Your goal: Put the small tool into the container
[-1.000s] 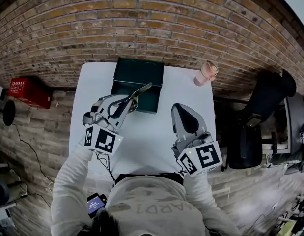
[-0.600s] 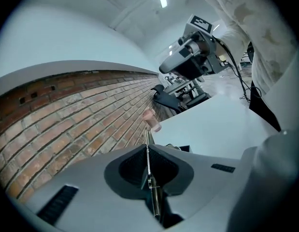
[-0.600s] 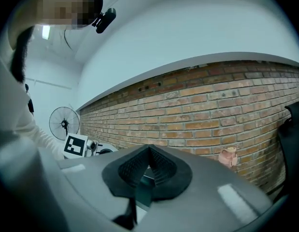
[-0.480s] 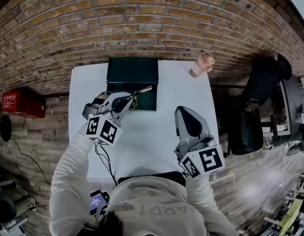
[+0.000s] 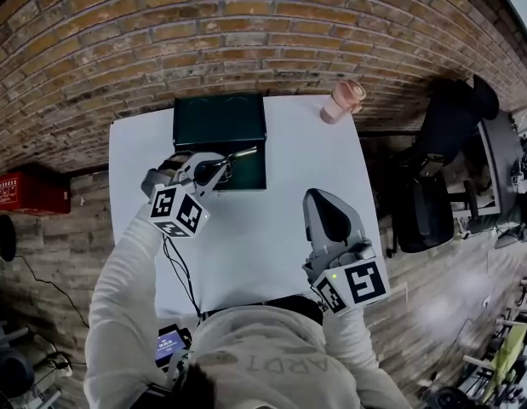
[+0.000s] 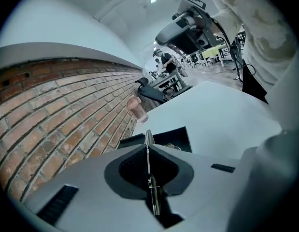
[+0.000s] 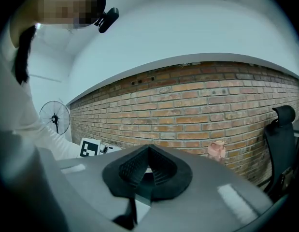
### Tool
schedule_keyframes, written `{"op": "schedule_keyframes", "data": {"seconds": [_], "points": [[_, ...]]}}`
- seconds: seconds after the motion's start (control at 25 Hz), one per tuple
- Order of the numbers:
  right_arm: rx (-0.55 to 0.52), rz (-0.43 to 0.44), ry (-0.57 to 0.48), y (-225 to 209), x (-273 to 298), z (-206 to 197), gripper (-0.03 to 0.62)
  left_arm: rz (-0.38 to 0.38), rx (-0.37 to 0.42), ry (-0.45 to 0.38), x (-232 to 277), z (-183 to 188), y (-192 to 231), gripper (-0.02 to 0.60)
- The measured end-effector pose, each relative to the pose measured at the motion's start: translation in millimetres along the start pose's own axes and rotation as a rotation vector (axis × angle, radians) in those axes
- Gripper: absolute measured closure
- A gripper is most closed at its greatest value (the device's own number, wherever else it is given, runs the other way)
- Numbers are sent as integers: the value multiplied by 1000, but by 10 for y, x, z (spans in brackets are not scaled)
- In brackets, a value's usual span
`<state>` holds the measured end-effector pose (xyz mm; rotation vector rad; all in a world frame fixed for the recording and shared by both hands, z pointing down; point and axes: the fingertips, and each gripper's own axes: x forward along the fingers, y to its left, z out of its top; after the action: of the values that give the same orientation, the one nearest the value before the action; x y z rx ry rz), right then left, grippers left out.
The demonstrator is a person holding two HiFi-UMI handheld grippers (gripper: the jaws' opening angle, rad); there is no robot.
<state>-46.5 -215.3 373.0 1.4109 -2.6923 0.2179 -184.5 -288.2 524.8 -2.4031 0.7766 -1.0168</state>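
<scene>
Tool (image 5: 237,154), slim and metal, clamped edge-on in the left claw (image 5: 216,166), its tip poised over the near rim of the dark green container (image 5: 219,118) at the worktop's (image 5: 289,160) far edge, seemingly lined up for release. The right claw (image 5: 320,196) waits shut and empty by the right edge (a pink cup (image 5: 342,100) marks the far right corner). No labels legible.

I count 2 tongs of mine: left gripper (image 5: 219,167) & right gripper (image 5: 322,197). Also 1 thin metal tool (image 5: 243,153), 1 dk-green container (image 5: 219,122), 1 pink cup (image 5: 341,102), 1 white table (image 5: 280,186), 1 red box (image 5: 25,192) (on the floor), 1 blk chair (image 5: 421,220), 1 fan (image 7: 54,118).
</scene>
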Motion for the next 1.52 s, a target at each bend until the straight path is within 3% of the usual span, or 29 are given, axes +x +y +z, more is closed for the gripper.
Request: {"op": "schedule_keyframes", "data": {"seconds": [0.8,1.32,1.52], "points": [[16,-82,48,-148,-100,-174,583,-150,104,97,541,-338,-212,571],[28,-106,73,-206,-96,-248,583,-177,168,146,749,-477,-275,571],[33,-116,78,-234,-116,-268,583,-160,159,143,799,-481,-250,571]]}}
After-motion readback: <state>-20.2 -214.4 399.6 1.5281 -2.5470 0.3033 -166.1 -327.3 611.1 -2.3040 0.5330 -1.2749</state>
